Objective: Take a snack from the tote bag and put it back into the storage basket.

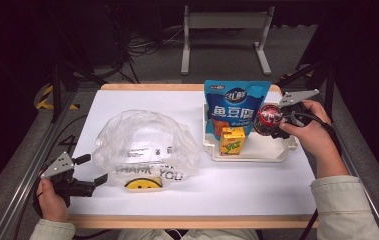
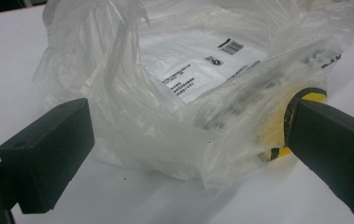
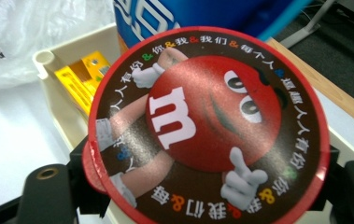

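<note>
From above, your right gripper [image 1: 272, 122] sits over the right end of the white tray [image 1: 249, 152], its jaws clamped on the round red candy tub [image 1: 268, 116], which is lifted clear of the tray floor. A blue snack pouch [image 1: 234, 105] stands at the tray's back and a yellow drink carton [image 1: 232, 141] stands just in front of it. Your left gripper [image 1: 93, 170] rests at the table's near left, its jaws spread beside the clear plastic bag [image 1: 144, 142], which lies on the white table [image 1: 237, 185] well apart from the tray.

Along your left gripper, both black jaws stand wide apart with the crumpled plastic bag [image 2: 184, 88] between them; the right jaw touches the bag's yellow print, the left one is clear of it. Nothing is gripped.

Along your right gripper, the candy tub's lid [image 3: 209, 123] faces the camera, held at its sides between the two jaws, above the tray [image 3: 62, 105] with the yellow carton [image 3: 83, 77] and blue pouch [image 3: 165, 16] behind it.
</note>
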